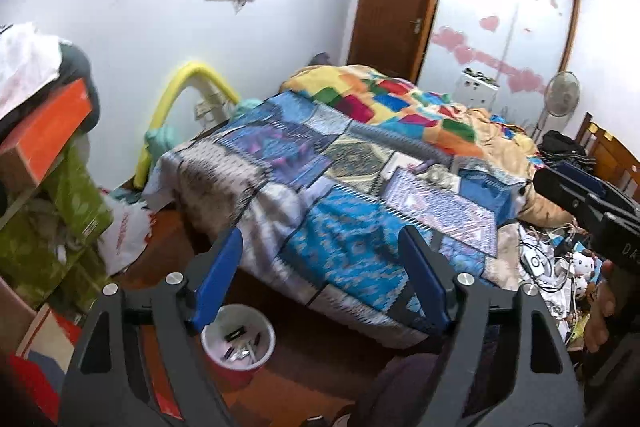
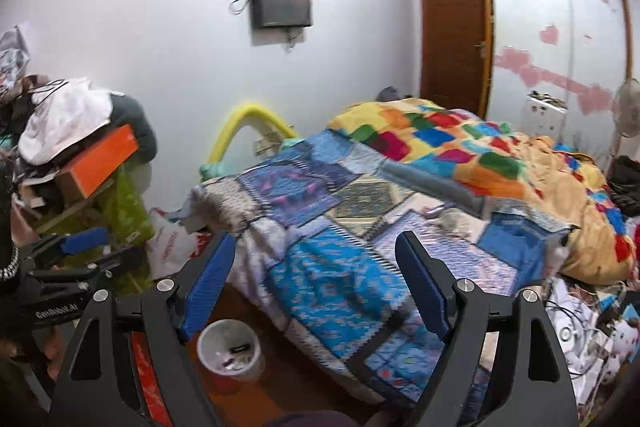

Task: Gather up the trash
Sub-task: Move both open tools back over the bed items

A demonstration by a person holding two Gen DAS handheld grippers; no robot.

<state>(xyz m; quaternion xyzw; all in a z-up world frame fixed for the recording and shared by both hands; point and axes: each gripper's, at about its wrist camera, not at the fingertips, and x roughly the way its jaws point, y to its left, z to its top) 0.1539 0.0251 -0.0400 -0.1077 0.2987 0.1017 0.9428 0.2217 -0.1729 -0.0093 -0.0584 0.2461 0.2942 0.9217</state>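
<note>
A red bin [image 1: 238, 343] with a white liner stands on the wooden floor at the foot of the bed, with small scraps inside. In the left wrist view it sits just below my left gripper [image 1: 320, 239], which is open and holds nothing. In the right wrist view the bin [image 2: 230, 347] lies below the left finger of my right gripper [image 2: 316, 243], also open and holding nothing. Both grippers hang above the bin and point across the bed's patchwork cover [image 1: 340, 227]. A few small crumpled items [image 1: 436, 175] lie on the cover.
Stacked boxes, clothes and a white plastic bag [image 1: 124, 231] crowd the left side by the wall. Cables, a plush toy [image 1: 580, 263] and papers clutter the bed's right side. A standing fan [image 1: 560, 99], a wardrobe and a wooden door are beyond the bed. A hand [image 1: 600, 315] shows at the right edge.
</note>
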